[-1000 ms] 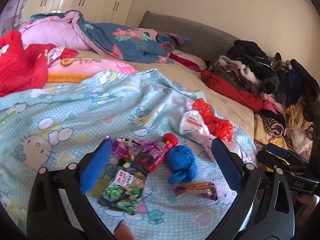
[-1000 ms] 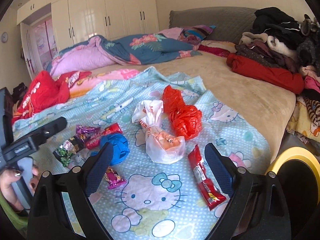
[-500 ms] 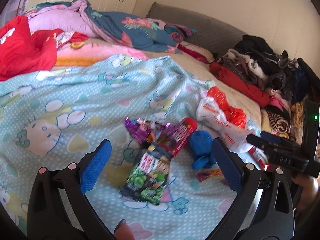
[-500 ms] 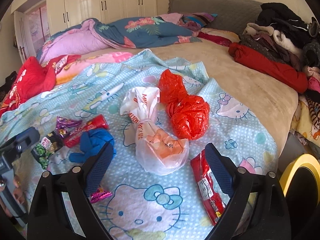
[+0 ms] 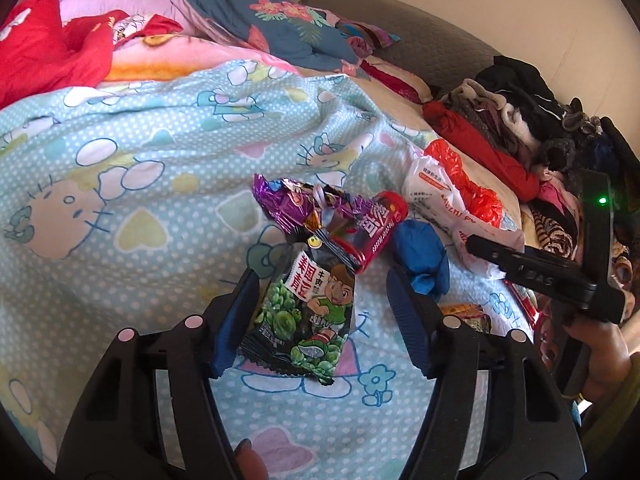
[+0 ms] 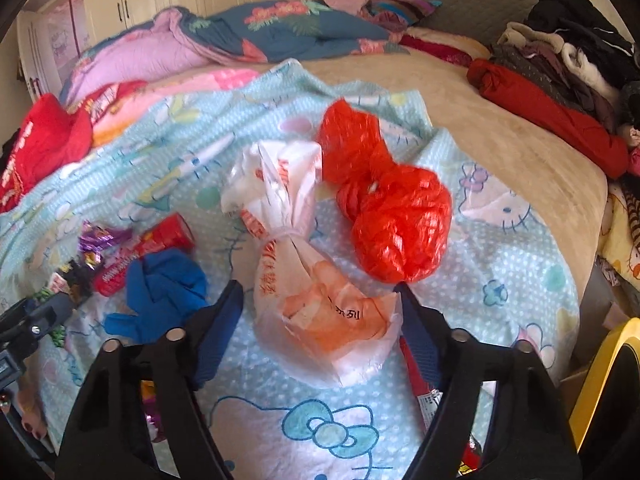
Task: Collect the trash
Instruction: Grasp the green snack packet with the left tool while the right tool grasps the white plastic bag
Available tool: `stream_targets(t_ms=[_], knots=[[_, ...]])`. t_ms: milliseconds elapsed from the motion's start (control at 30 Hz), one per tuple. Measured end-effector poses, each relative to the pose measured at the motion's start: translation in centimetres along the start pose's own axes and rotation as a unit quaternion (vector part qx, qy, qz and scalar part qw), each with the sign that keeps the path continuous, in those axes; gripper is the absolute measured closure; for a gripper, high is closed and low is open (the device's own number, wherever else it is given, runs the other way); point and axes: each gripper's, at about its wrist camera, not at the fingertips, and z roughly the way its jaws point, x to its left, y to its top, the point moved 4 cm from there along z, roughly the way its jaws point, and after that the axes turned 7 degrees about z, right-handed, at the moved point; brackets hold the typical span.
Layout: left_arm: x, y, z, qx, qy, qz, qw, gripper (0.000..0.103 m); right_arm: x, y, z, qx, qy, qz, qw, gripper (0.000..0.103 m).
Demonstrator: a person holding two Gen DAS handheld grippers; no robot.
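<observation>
Trash lies on a light blue cartoon blanket [image 5: 120,168]. My left gripper [image 5: 320,312] is open, its jaws on either side of a green and black snack packet [image 5: 304,320]. Beyond it lie a purple wrapper [image 5: 288,204], a red wrapper [image 5: 372,228] and a crumpled blue glove [image 5: 424,260]. My right gripper [image 6: 320,320] is open, its jaws on either side of a tied white plastic bag [image 6: 316,300]. A red plastic bag [image 6: 392,208] lies just beyond it. The blue glove [image 6: 160,288] lies to its left. A red snack wrapper [image 6: 420,384] lies partly hidden under the right finger.
A pile of clothes [image 6: 568,64] lies along the bed's right side. Rumpled quilts [image 6: 240,36] and a red garment [image 5: 44,52] lie at the back and left. A yellow-rimmed bin [image 6: 608,384] stands by the bed at lower right.
Both grippers have moved forward and down. The left now straddles the green snack packet, the right straddles the white bag. Both jaw pairs have narrowed somewhat.
</observation>
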Motion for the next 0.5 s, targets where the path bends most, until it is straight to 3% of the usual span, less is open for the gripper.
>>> stream_targets(t_ms=[67,167,400,500], knots=[[0.1,-0.1,0.2,0.004,-0.003,-0.003,1.0000,0.055,0.0,-0.2,0.0,0.001,0.007,0.005,1.000,0.050],[0.3,-0.3,0.4,0.010,-0.003,-0.009,0.9999,0.062,0.2,-0.6,-0.7,-0.006,0.017,0.007,1.000,0.057],[0.3,-0.4,0.5,0.015,-0.007,-0.010,0.9998,0.075,0.4,-1.5,-4.3,-0.038,0.059,0.033,0.997,0.059],[-0.2,-0.2,0.4,0.014,-0.015,-0.004,0.9998,0.089,0.5,-2.1,-5.6,-0.044,0.071,0.038,0.996,0.059]])
